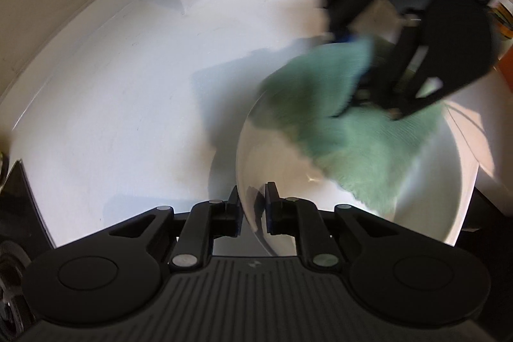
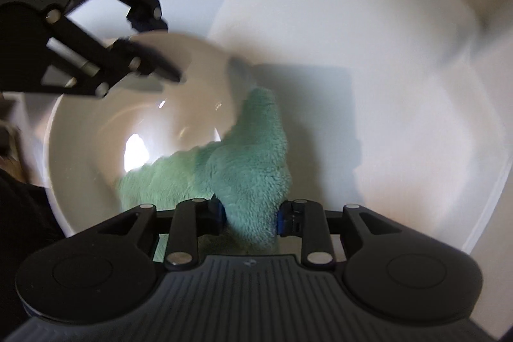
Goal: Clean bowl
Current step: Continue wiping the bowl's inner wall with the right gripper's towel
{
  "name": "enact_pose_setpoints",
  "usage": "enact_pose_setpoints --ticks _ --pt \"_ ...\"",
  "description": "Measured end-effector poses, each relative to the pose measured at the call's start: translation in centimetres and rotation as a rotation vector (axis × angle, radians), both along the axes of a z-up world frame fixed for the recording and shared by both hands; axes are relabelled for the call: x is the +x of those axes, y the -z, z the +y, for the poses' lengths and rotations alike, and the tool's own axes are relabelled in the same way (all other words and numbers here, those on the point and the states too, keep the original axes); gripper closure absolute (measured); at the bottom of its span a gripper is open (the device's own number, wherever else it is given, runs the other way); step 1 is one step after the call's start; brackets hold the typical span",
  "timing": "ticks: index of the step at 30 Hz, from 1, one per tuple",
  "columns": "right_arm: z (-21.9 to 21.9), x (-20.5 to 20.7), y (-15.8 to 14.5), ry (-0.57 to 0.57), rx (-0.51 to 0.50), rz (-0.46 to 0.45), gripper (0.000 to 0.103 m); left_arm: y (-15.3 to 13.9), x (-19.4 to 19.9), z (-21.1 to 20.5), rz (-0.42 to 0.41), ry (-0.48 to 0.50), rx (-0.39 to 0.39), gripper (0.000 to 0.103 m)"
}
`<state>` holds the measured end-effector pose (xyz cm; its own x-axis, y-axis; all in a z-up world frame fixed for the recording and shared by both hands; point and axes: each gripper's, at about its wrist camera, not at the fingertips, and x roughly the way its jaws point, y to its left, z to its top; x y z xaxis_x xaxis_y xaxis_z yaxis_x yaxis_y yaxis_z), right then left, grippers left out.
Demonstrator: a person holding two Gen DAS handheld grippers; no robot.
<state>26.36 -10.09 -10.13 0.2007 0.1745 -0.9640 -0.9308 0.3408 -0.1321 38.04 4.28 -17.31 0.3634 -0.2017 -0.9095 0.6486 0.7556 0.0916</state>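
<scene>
Bowl rim pinched by left hand-held gripper; counter beyond lies bare.

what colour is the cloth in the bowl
Mint green cloth, plain and fluffy; clearest in the right wrist view.

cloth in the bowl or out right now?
Partly in. The green cloth, clamped in the right gripper, lies on the white bowl's inner wall, with one corner over the rim. The rest of the bowl looks empty.
</scene>
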Motion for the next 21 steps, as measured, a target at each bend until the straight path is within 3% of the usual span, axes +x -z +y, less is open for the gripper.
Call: enact_pose_setpoints --ticks 2,5,7,12,15,17,21 --pt "1.1 0.4 0.1 -0.030 0.028 -0.026 0.078 0.2 0.3 0.1 -0.004 -0.006 -0.008 0.090" --pt "1.5 0.9 0.1 0.001 0.072 -0.020 0.078 0.4 0.8 0.9 0.008 -0.105 -0.058 0.090" --pt "1.0 1.3 0.0 0.060 0.105 -0.001 0.080 0.6 0.7 1.7 0.035 -0.229 -0.104 0.090" --pt "-1.7 1.8 0.0 0.307 0.214 0.050 0.081 1.2 -0.8 1.3 0.032 -0.336 -0.135 0.090" --pt "-3.0 0.8 0.0 0.437 0.250 0.042 0.081 1.6 -0.2 0.7 0.014 -0.330 -0.114 0.091" --pt "-3.3 -0.1 0.2 0.459 0.246 0.031 0.083 1.9 0.6 0.3 -0.001 -0.302 -0.094 0.091" --pt "-3.3 -1.9 0.5 0.303 0.140 0.039 0.083 2.2 2.4 -0.6 0.004 -0.180 -0.071 0.090"
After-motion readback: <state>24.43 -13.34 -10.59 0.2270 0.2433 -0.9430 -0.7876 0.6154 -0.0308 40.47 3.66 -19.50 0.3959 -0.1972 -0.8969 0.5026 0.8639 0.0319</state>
